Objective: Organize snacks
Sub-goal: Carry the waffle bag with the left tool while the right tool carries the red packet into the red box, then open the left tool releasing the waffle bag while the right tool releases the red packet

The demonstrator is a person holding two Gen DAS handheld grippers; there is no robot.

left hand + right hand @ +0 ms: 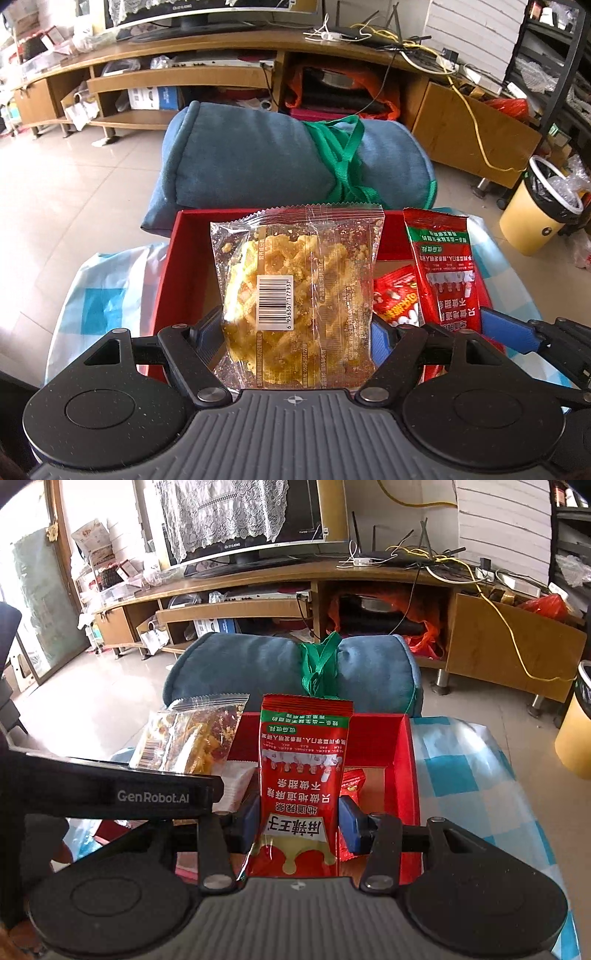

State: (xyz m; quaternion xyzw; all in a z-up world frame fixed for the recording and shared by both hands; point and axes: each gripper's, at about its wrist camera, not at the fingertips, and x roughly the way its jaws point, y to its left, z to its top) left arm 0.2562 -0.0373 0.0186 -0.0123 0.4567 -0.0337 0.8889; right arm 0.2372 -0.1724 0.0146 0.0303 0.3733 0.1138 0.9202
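Note:
My left gripper (297,334) is shut on a clear packet of yellow fried snack (295,291) with a barcode, held upright over the open red box (166,280). My right gripper (299,821) is shut on a tall red and green snack packet (301,786), also upright over the red box (406,753). The red packet shows in the left wrist view (448,273), and the clear packet in the right wrist view (188,734). A small red packet (397,299) lies inside the box; it also shows in the right wrist view (352,781). A white packet (236,786) lies in the box too.
The box stands on a blue-and-white checked cloth (99,299). Behind it lies a rolled blue cushion (258,155) with a green strap (343,155). A wooden TV stand (221,74) lines the far wall. A yellow bin (543,206) stands at the right.

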